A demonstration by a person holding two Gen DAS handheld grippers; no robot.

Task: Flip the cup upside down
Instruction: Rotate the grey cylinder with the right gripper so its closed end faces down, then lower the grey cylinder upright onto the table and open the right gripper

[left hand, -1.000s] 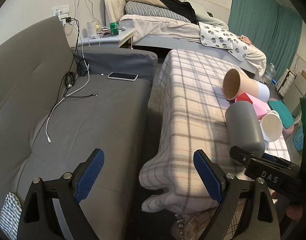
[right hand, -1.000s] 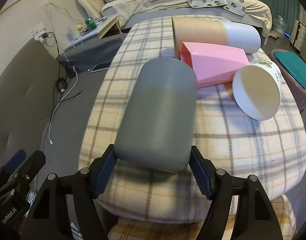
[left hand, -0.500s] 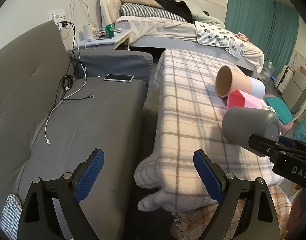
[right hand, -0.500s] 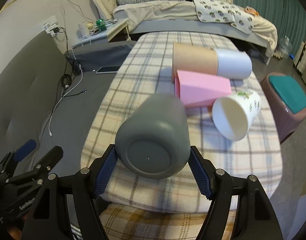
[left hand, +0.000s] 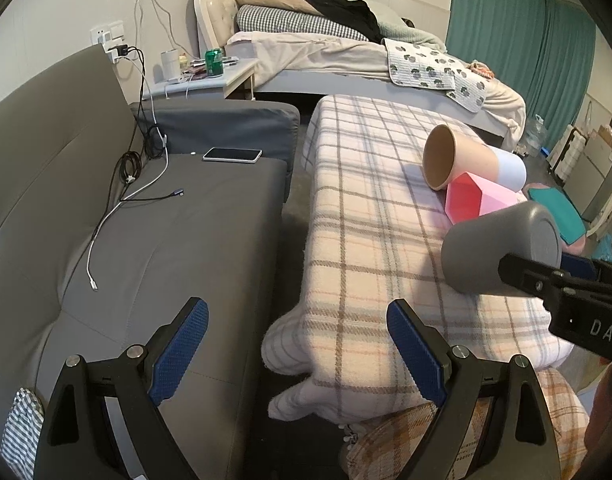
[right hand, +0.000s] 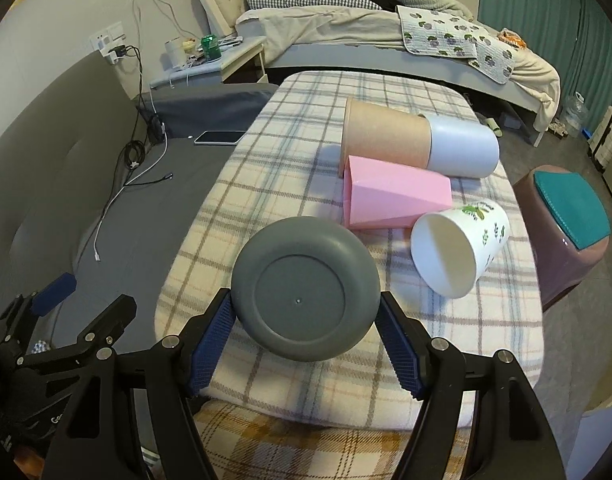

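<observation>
Grey cup [right hand: 304, 294] clamped in right tongs [right hand: 306, 330] (mouth hidden).

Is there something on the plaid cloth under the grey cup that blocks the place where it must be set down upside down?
Nothing visible does. The right gripper holds the grey cup above a bare stretch of the plaid cloth. The pink cup and the white leaf-print cup lie farther back and to the right, apart from it.

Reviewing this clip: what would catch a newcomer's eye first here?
The grey cup dominates, clamped in the right gripper with its base facing the right wrist camera, raised over the plaid blanket. Behind it lie three cups on their sides: tan-and-white cup, pink cup, leaf-print white cup.
</observation>
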